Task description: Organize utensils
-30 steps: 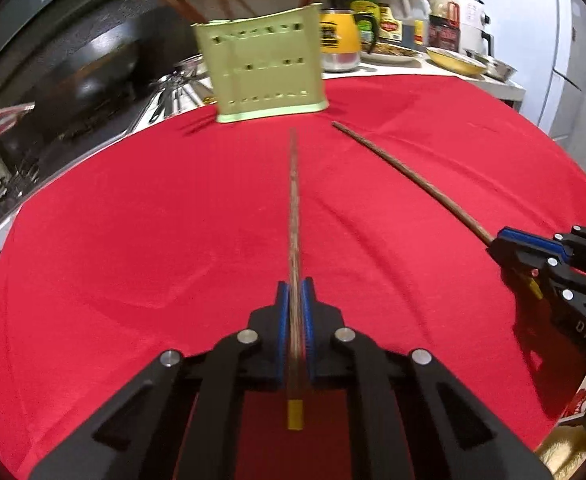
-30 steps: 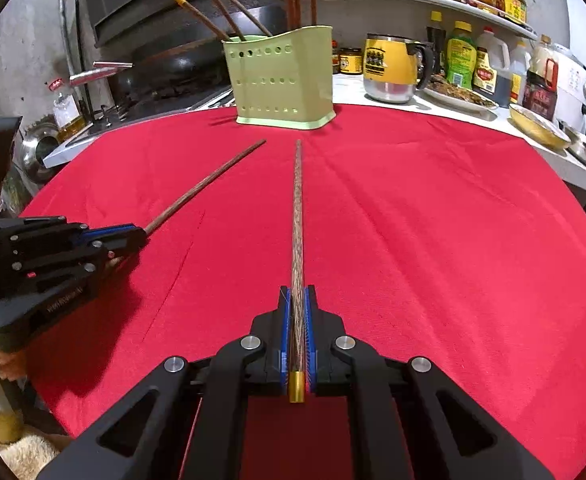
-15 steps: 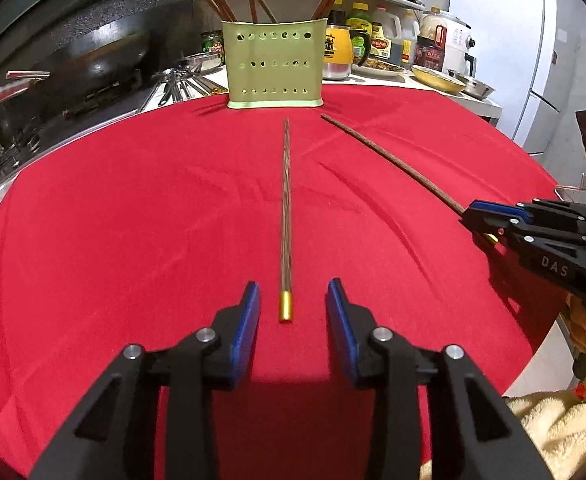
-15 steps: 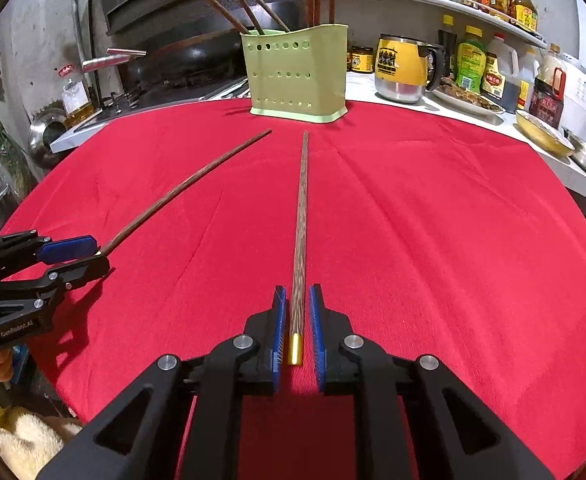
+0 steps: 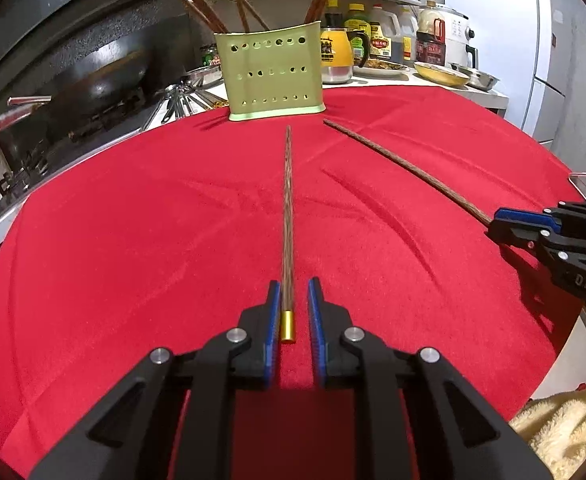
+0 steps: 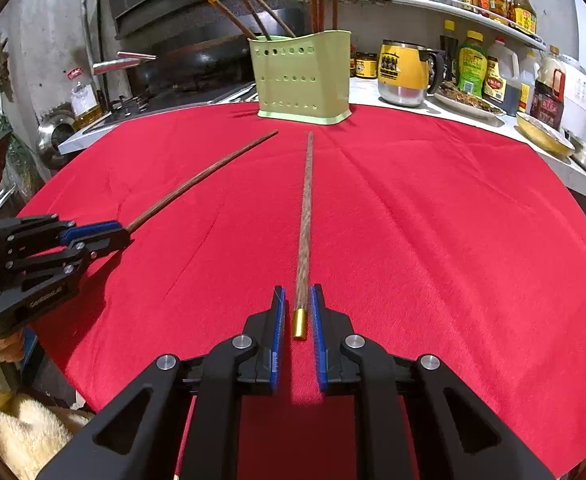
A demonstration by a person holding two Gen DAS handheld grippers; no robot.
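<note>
Two long brown chopsticks with gold end caps lie on the red cloth, pointing toward a pale green perforated holder (image 5: 275, 74) (image 6: 303, 76) that holds several chopsticks. My left gripper (image 5: 294, 288) is open, its blue pads on either side of one chopstick (image 5: 287, 216), the left pad close against its gold-capped end. My right gripper (image 6: 297, 294) is open around the gold end of the other chopstick (image 6: 305, 216), not touching it. Each gripper shows in the other's view, the right one (image 5: 505, 224) and the left one (image 6: 109, 234), with its chopstick running out from the tips.
A wok (image 5: 93, 88) and stove stand at the back left. A yellow mug (image 6: 403, 74), bottles, bowls and a rice cooker (image 5: 447, 36) line the counter behind the cloth. A cream towel (image 5: 565, 432) lies below the table's near edge.
Both grippers have let go of their chopsticks, which now lie on the cloth. The left jaws opened wide, drew back, then moved forward around the gold end; the right jaws opened.
</note>
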